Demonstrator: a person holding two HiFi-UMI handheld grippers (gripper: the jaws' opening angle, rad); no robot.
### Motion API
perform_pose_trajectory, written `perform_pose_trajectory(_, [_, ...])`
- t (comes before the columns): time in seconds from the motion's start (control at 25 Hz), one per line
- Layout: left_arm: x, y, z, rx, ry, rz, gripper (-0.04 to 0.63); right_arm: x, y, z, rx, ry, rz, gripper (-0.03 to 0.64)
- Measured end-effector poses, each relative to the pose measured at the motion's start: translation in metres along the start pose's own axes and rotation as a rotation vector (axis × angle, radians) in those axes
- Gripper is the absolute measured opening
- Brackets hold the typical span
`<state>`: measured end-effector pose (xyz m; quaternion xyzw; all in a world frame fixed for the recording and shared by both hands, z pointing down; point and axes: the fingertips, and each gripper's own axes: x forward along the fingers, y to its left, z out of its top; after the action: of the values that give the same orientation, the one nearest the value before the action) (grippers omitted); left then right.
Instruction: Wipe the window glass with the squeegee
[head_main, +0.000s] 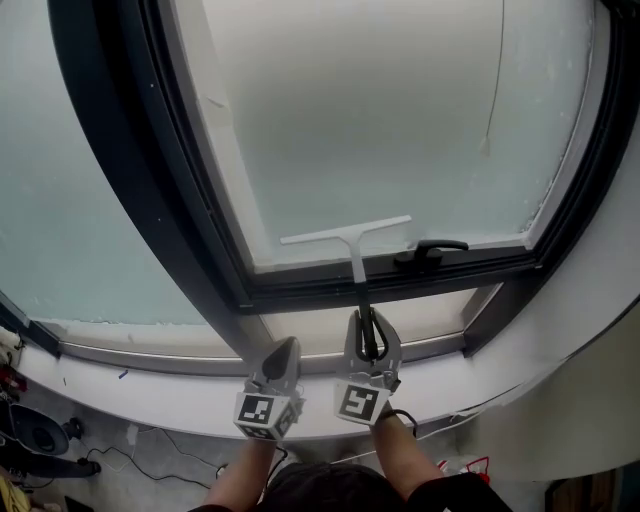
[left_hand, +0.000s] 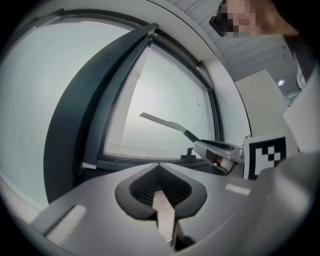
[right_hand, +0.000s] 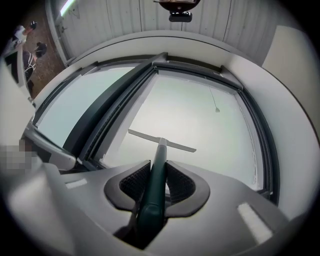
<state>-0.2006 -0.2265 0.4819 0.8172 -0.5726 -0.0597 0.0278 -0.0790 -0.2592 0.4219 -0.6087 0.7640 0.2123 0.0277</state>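
The squeegee (head_main: 352, 238) has a white blade and a dark green handle (right_hand: 155, 185). Its blade (right_hand: 161, 140) lies against the lower part of the frosted window glass (head_main: 390, 120), tilted slightly. My right gripper (head_main: 371, 338) is shut on the handle, below the sash's bottom rail. My left gripper (head_main: 283, 352) hangs just left of it, shut with nothing in it, its jaws pressed together (left_hand: 159, 172). From the left gripper view the squeegee blade (left_hand: 160, 121) and the right gripper (left_hand: 220, 152) show to the right.
A black window handle (head_main: 432, 250) sits on the dark sash frame (head_main: 400, 280) right of the squeegee. A pull cord (head_main: 494, 90) hangs before the glass. A wide white sill (head_main: 150, 395) runs below. Cables and gear (head_main: 40, 440) lie on the floor at lower left.
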Motion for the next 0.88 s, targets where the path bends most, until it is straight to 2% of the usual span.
perform_pose_trajectory(0.12, [0.000,0.003,0.018,-0.003,-0.046,-0.018,-0.002,0.015,-0.005,0.036,0.011,-0.078,-0.016,0.098])
perform_pose_trajectory(0.24, [0.003,0.010,0.034,-0.003,-0.078,-0.077,-0.002,0.045,-0.016,0.080,0.045,-0.143,-0.042,0.098])
perform_pose_trajectory(0.32, [0.004,0.012,0.044,0.018,-0.087,-0.127,-0.002,0.067,-0.022,0.116,0.058,-0.200,-0.060,0.098])
perform_pose_trajectory(0.44, [0.003,0.019,0.065,0.068,-0.108,-0.178,-0.002,0.100,-0.022,0.168,0.016,-0.257,-0.097,0.098])
perform_pose_trajectory(0.56, [0.008,0.030,0.084,0.132,-0.139,-0.204,-0.002,0.129,-0.019,0.212,-0.013,-0.305,-0.151,0.098])
perform_pose_trajectory(0.68, [0.007,0.033,0.105,0.138,-0.198,-0.233,-0.002,0.142,-0.018,0.251,-0.036,-0.365,-0.188,0.098])
perform_pose_trajectory(0.88, [0.006,0.042,0.117,0.155,-0.207,-0.259,-0.002,0.169,-0.019,0.295,-0.010,-0.428,-0.218,0.098])
